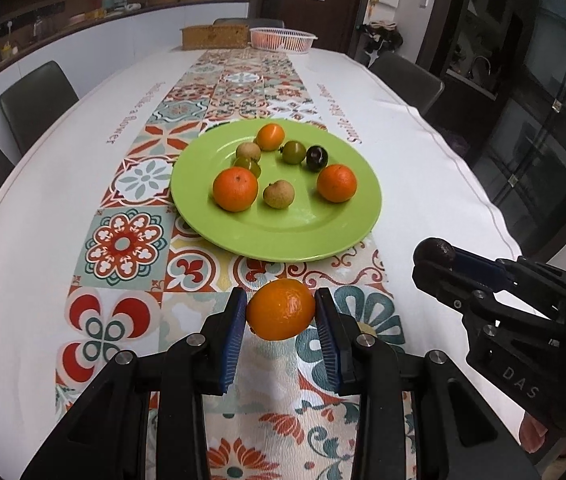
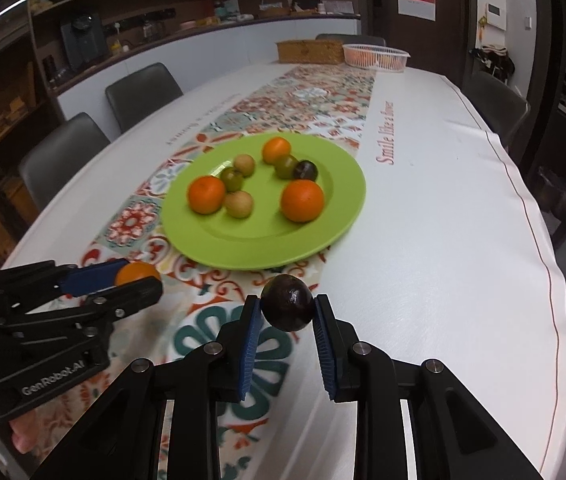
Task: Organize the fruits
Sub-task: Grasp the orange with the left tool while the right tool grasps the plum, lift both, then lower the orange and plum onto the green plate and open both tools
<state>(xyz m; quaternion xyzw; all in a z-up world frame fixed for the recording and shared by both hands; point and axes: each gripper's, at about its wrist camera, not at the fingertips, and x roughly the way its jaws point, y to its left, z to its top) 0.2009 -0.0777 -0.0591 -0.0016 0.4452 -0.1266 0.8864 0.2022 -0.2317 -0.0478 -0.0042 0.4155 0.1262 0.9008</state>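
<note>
Left gripper (image 1: pixel 281 310) clamping orange (image 1: pixel 281 309), right gripper (image 2: pixel 287 308) pinching dark fruit (image 2: pixel 287 301) — type unclear

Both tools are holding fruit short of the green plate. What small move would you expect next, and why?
Probably carry the left tool forward over the near rim of the green plate. Its orange is clamped and lifted off the tablecloth, short of the plate, where seven fruits already lie. The bare front area offers room. The right tool with its dark plum could follow.
</note>
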